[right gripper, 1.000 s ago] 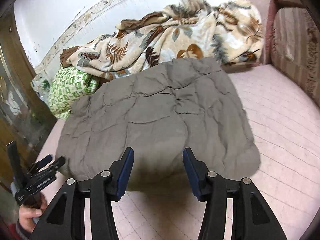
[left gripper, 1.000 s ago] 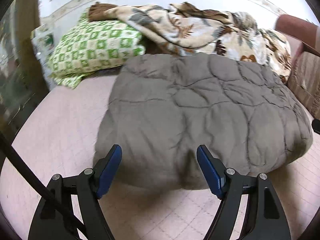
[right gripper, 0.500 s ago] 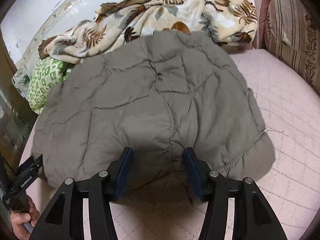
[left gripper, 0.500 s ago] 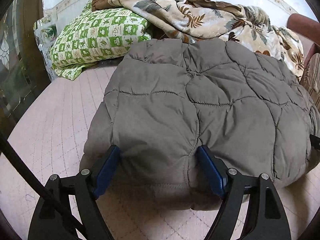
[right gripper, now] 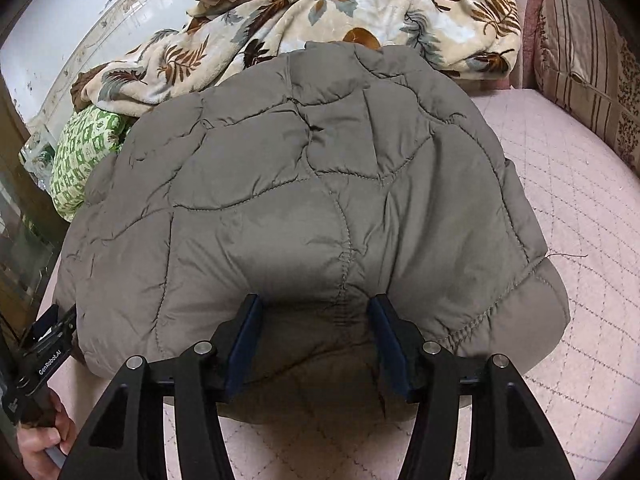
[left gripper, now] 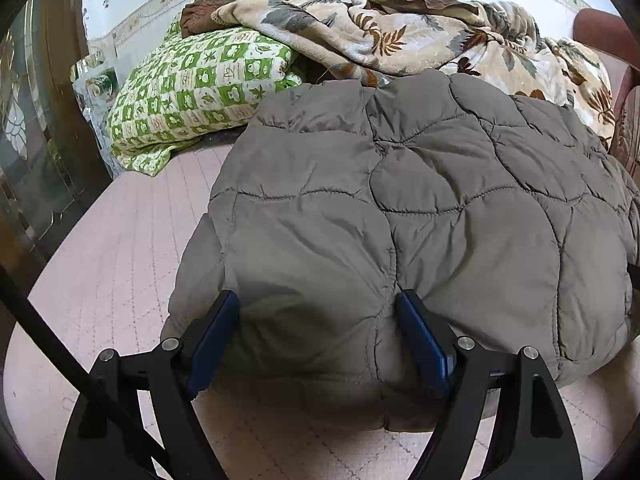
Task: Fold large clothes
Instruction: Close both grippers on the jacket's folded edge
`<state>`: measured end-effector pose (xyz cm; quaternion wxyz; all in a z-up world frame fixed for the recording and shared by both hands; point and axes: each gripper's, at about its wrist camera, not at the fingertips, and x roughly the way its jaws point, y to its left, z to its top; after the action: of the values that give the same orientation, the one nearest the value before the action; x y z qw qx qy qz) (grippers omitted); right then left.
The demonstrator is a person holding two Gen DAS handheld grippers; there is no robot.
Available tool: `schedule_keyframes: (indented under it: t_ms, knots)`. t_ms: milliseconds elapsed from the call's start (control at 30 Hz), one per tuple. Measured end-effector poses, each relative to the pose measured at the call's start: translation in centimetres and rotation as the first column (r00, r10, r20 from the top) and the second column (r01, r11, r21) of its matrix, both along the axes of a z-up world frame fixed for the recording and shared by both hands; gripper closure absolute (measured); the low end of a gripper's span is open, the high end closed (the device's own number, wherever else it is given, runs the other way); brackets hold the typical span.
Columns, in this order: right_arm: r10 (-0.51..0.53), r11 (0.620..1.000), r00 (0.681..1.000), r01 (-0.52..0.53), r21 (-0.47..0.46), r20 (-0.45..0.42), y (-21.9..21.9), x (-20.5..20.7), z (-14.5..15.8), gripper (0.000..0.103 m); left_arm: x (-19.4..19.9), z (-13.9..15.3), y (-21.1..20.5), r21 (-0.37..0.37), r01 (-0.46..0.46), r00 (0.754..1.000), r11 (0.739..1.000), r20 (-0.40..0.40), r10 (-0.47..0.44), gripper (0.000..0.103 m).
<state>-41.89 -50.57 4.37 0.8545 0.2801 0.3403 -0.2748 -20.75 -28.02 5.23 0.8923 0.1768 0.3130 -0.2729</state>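
A grey quilted jacket (left gripper: 400,220), puffy and stitched in rounded panels, is being shown lying on a pink quilted bed (left gripper: 120,248) near its front edge. The left gripper (left gripper: 316,320) and the right gripper (right gripper: 316,320) are each being held with fingers apart around the jacket's near hem. Only the right wrist view is taking in a striped cushion (right gripper: 584,56) and the hand (right gripper: 44,440) on the other gripper. A leaf-print blanket (right gripper: 320,4) and green checked pillow (left gripper: 200,80) are being seen behind.
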Motion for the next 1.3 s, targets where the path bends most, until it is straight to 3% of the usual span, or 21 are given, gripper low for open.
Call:
schedule_keyframes:
  t_ms: [1300]
  knots:
    - [0.011,1.0,1.0,-0.011,-0.007,-0.012,0.11,0.12,-0.19,0.042,-0.46,-0.1,-0.47,0.03,0.004,0.999,1.0,0.044,-0.005,0.022]
